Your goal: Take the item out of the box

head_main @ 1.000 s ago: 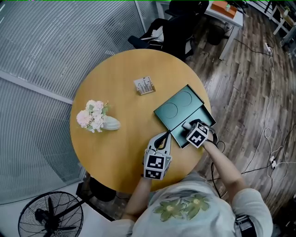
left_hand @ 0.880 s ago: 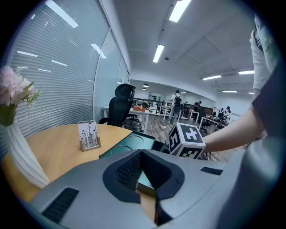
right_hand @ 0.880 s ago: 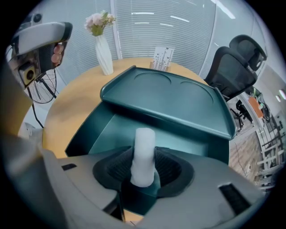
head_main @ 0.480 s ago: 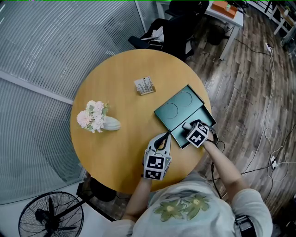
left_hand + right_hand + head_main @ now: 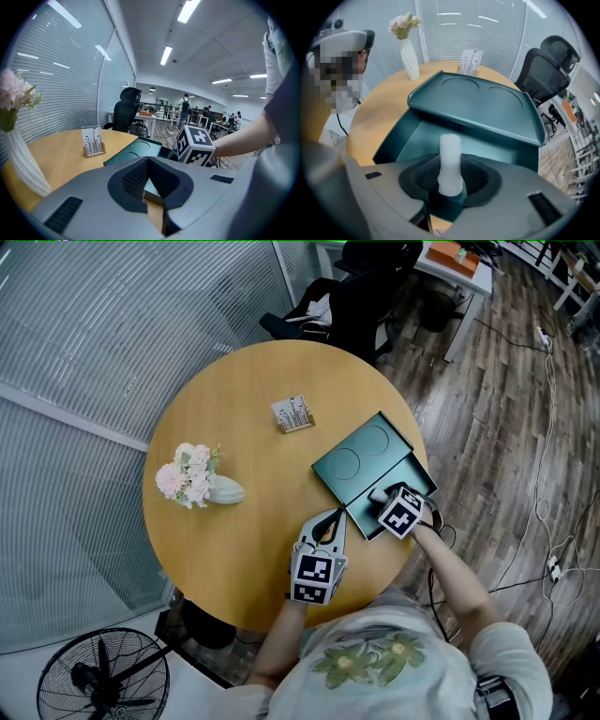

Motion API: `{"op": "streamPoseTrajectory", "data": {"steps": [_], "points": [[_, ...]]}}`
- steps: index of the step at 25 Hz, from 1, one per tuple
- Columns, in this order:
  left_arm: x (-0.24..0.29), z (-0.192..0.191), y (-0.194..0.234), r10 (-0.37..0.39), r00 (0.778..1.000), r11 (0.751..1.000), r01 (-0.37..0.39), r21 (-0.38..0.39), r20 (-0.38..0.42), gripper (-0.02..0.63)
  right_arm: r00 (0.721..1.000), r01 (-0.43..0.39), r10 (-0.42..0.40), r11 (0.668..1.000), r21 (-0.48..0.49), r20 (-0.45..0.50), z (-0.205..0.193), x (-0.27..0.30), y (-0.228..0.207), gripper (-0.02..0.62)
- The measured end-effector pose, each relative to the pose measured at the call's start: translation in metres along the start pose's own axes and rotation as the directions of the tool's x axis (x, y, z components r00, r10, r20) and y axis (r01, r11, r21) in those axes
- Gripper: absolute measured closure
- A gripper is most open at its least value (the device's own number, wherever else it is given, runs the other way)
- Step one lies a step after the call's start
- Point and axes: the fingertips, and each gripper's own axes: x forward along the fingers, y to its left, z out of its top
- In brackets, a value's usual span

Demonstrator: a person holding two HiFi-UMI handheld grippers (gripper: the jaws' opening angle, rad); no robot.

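A teal box (image 5: 419, 476) lies open at the right edge of the round table (image 5: 244, 521), its lid (image 5: 364, 457) laid back to the far side. Inside the tray stands a white cylindrical item (image 5: 450, 159), upright. My right gripper (image 5: 451, 174) reaches into the tray and is shut on this item's lower part; in the head view that gripper (image 5: 384, 496) sits over the tray's near end. My left gripper (image 5: 337, 516) rests at the box's near-left corner. Its pads (image 5: 133, 180) are pinched together with the teal box wall (image 5: 152, 187) between them.
A small card stand (image 5: 292, 413) sits at the table's far middle. A white vase of pink flowers (image 5: 195, 480) lies at the left. An office chair (image 5: 352, 296) stands beyond the table, a fan (image 5: 98, 681) on the floor near left, cables (image 5: 544, 512) on the right.
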Motion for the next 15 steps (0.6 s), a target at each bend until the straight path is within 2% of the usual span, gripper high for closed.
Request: {"op": "streamPoseTrajectory", "data": {"steps": [15], "points": [[-0.003,0.0,-0.005,-0.015,1.0,1.0,0.015,0.004,0.007,0.604,0.999,0.009,-0.009,1.0,0.005,0.048,0.01,-0.021,0.001,0.452]]}}
